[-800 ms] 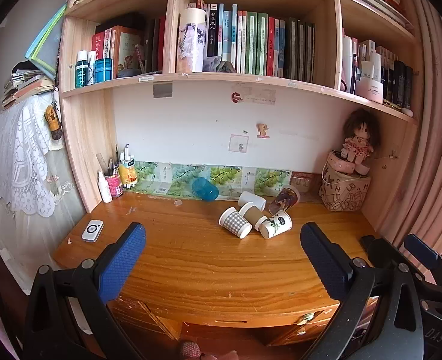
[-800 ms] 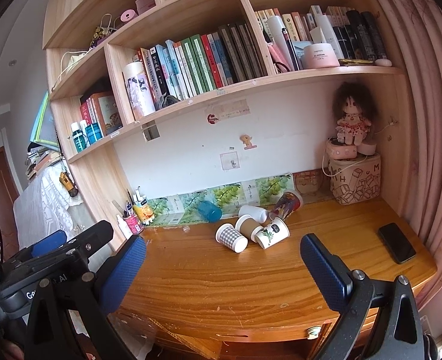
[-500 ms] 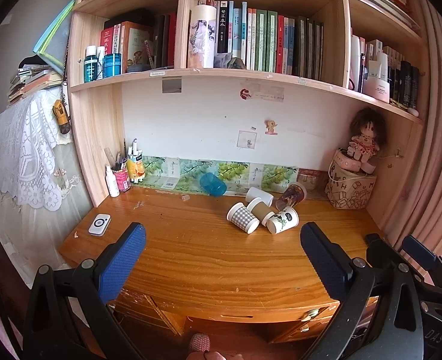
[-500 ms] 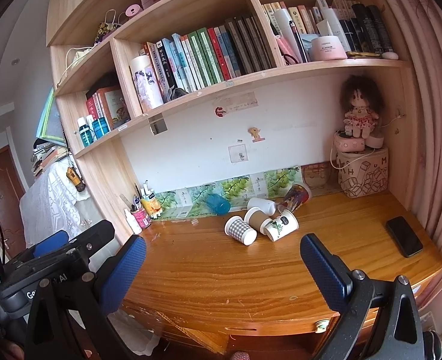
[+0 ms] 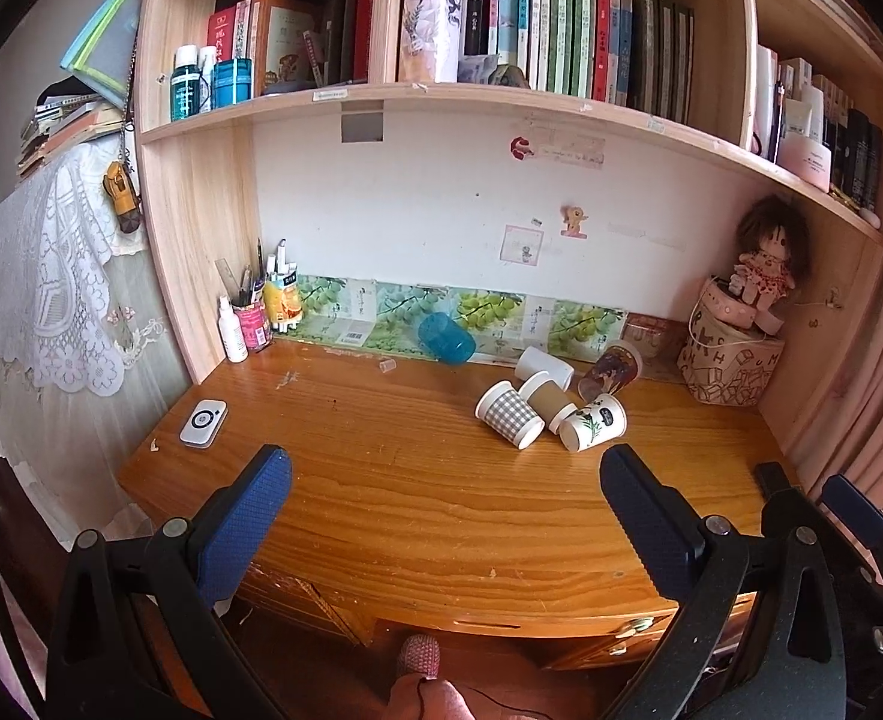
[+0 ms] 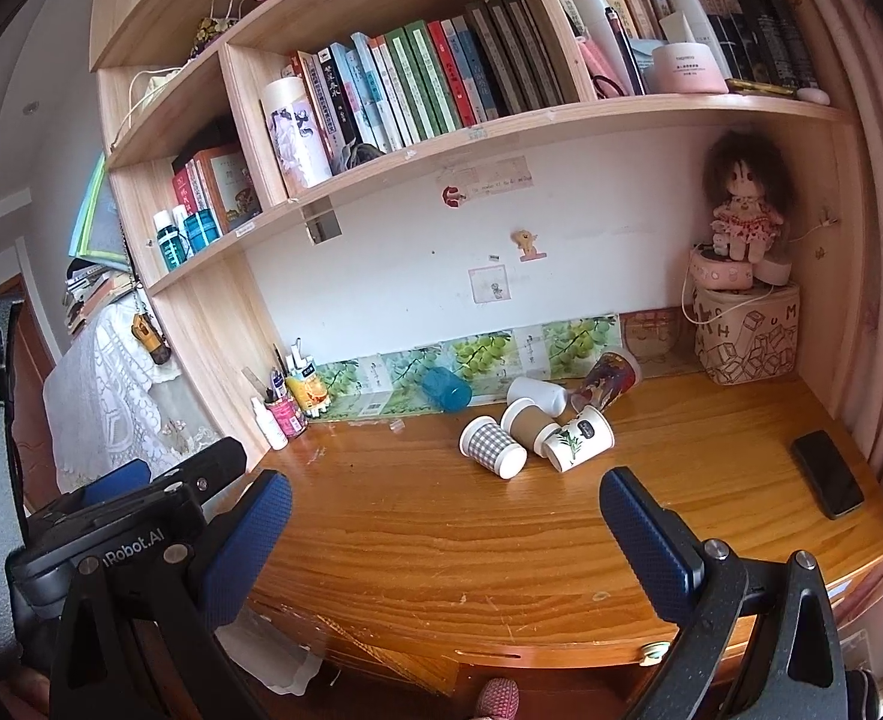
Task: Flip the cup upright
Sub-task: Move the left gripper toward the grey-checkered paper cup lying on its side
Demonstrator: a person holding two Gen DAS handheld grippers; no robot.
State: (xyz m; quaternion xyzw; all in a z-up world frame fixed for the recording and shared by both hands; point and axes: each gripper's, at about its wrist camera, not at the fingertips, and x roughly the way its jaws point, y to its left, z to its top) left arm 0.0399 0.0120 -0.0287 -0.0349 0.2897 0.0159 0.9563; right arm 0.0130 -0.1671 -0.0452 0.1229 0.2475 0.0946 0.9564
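Both sets of jaws gape empty; the grey-checked paper cup [image 6: 492, 447] lies sideways ahead on the wooden counter [image 6: 441, 540], well apart.

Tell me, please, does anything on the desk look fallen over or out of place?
Yes. Six cups lie on their sides near the back of the desk: a blue cup, a white cup, a dark printed cup, a checked cup, a brown cup and a leaf-print cup. No spill is visible.

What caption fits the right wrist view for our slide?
Open right gripper faces six tipped cups on a wooden desk.
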